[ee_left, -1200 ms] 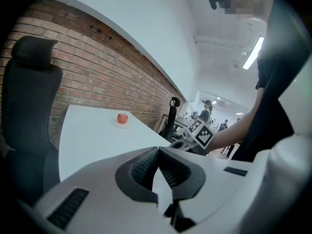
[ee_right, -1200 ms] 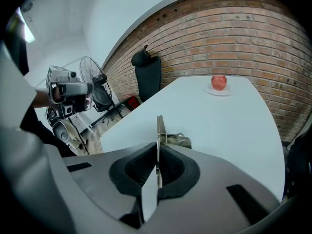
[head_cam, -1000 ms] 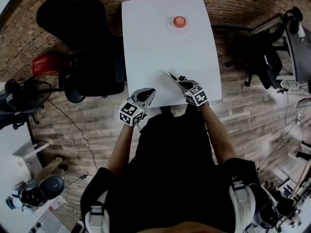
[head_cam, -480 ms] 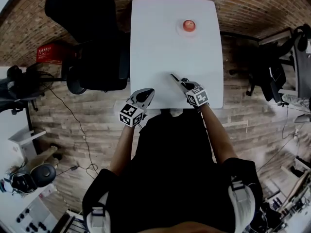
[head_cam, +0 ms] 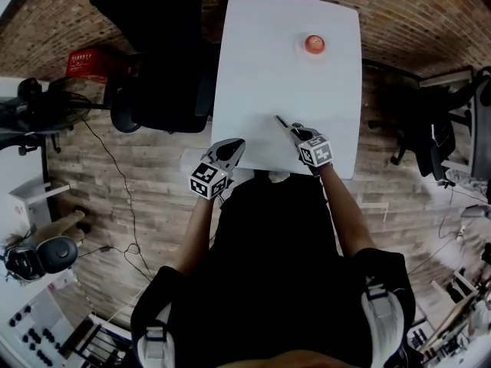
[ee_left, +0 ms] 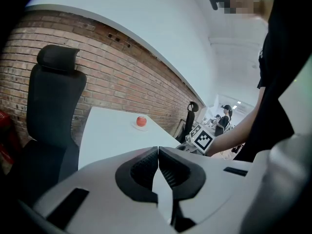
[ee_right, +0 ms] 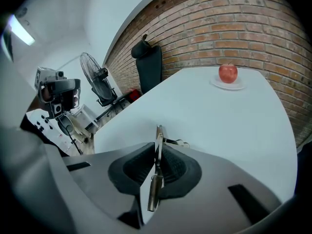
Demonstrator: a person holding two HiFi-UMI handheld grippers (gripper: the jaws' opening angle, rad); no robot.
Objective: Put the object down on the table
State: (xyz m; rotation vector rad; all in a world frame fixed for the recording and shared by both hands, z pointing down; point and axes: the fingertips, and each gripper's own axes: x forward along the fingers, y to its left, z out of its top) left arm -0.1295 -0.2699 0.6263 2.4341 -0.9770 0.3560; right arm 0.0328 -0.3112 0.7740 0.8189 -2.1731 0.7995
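Note:
My right gripper (head_cam: 295, 131) hovers low over the near right part of the white table (head_cam: 261, 67). A thin metal knife (head_cam: 282, 121) stands edge-on between its pads (ee_right: 158, 147), with the tip pointing out over the tabletop. The jaws are opening, and the pads still sit against the blade. My left gripper (head_cam: 230, 150) is at the table's near edge, left of the right one. It is shut with nothing in it (ee_left: 158, 155). A red apple (head_cam: 313, 44) rests on a small white plate (ee_right: 227, 84) at the far right of the table.
A black office chair (head_cam: 153, 52) stands against the table's left side, with a red box (head_cam: 88, 61) on the floor beyond it. More dark chairs (head_cam: 430, 136) stand to the right. A fan (ee_right: 100, 77) and equipment sit to the far left. A brick wall runs behind the table.
The head view has swung, so the table and apple sit further right in the picture. Both grippers keep their places at the table's near edge, and the knife stays between the right jaws.

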